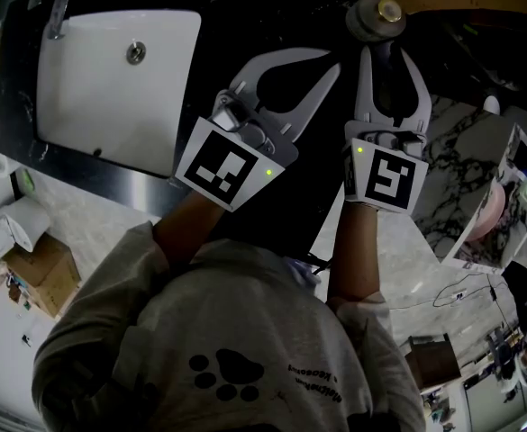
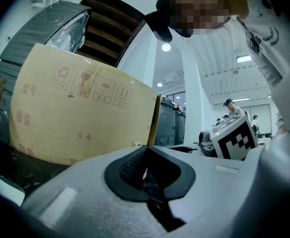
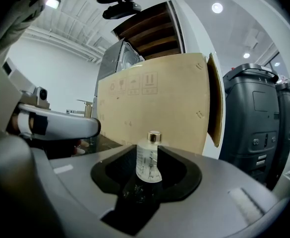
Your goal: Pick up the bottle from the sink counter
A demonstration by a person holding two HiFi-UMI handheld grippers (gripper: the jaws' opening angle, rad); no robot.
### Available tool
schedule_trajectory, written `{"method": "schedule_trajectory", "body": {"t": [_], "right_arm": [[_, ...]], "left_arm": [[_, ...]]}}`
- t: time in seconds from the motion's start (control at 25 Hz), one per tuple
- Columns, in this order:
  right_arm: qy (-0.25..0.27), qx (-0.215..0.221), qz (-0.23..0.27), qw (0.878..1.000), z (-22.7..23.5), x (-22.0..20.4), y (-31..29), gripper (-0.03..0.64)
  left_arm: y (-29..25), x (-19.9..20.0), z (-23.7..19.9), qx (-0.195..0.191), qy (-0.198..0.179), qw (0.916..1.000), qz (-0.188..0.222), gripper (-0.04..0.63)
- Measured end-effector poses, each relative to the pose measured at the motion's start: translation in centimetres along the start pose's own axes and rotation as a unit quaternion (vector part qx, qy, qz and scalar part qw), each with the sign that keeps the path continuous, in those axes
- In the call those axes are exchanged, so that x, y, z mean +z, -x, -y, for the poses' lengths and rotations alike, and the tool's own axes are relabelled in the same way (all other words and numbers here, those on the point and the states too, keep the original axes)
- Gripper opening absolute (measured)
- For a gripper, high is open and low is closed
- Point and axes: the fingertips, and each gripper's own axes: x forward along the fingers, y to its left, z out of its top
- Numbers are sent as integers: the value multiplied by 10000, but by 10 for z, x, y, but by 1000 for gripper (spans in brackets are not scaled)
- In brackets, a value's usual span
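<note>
A small clear bottle (image 1: 377, 16) with a gold cap stands upright on the black counter (image 1: 281, 3), to the right of the sink. My right gripper (image 1: 386, 50) reaches toward it, fingertips just short of its body. In the right gripper view the bottle (image 3: 148, 158) stands in the gap between the two jaws, which sit apart from its sides, so the gripper (image 3: 147, 152) is open. To the left, my left gripper (image 1: 331, 61) hovers over the counter with its tips together. In the left gripper view its jaws (image 2: 145, 147) meet with nothing between them.
A white sink basin (image 1: 119, 70) with a faucet (image 1: 58, 7) lies at the left of the counter. A large cardboard box (image 3: 154, 103) stands behind the bottle, also seen as the box (image 2: 80, 118). A grey machine (image 3: 254, 118) stands at the right.
</note>
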Motion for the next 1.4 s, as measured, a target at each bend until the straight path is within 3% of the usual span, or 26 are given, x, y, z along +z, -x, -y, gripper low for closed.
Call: {"method": "schedule_trajectory", "body": {"t": [0.56,1.4], "right_arm": [[-607,126,-582,9964,14,-25,-24,284],[-670,236,-1012,9923,16,-32,-58,367]], "left_arm": [[-3,-3,-3,17,30,10000,-16,-2],[-4,-4,-8,95,119,9999,-21,-2]]}}
